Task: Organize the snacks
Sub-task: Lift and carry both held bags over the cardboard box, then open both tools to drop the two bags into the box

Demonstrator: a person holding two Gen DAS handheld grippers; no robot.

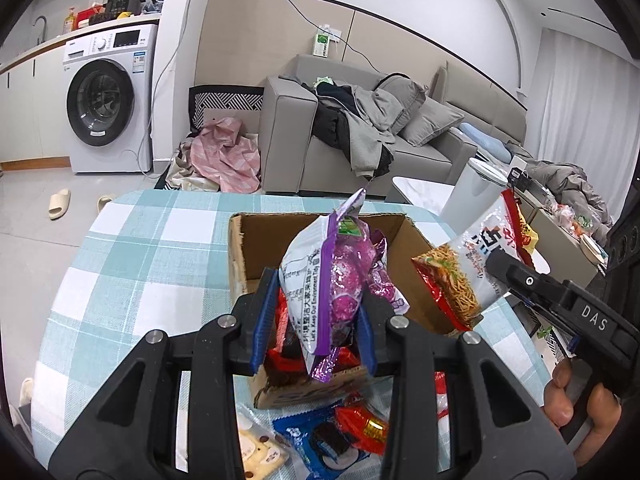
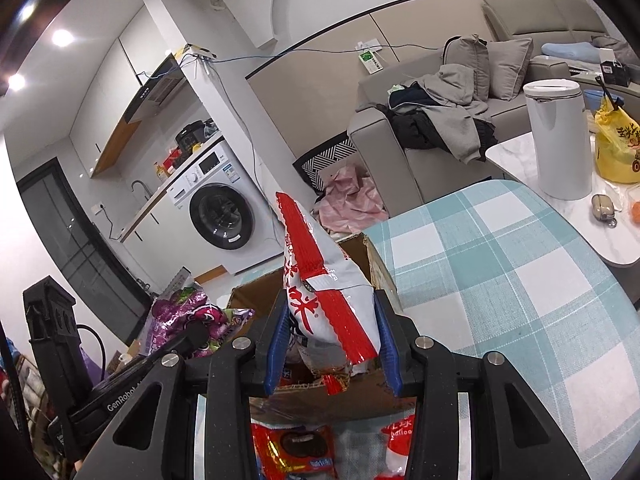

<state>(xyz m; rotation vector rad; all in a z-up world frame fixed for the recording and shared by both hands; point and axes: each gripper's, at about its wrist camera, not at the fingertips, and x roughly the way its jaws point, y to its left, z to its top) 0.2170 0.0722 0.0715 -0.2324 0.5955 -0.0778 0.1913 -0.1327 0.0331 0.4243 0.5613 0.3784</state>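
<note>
A: Why is each snack carried up high rather than slid along the tabletop [image 1: 132, 264]?

B: Probably to clear the wall of the cardboard box [image 1: 256, 236]. The left hand-held gripper [image 1: 314, 328] is clenched on the purple-and-white snack bag [image 1: 320, 280], pinching its lower part between the blue pads, so the bag hangs free just ahead of the fingers and over the open box.

A: And the other one?

B: The right hand-held gripper [image 2: 332, 340] grasps the red-and-white noodle packet [image 2: 320, 292] the same way, low on the pack. Seen from the left wrist, that noodle packet [image 1: 472, 264] sits off to the right of the left hand-held gripper, above the box's right wall.

A: Which way do they point?

B: The purple bag's long axis runs up and away from its gripper, the crimped top seal leaning to the right. The noodle packet stands nearly upright in its own gripper, red seal uppermost and tilted a little left.

A: What lies below?

B: More packets in the box, and a blue biscuit pack [image 1: 320, 440] and a red wrapper [image 1: 360, 424] on the tabletop beneath the left gripper, so sorting looks unfinished.
</note>
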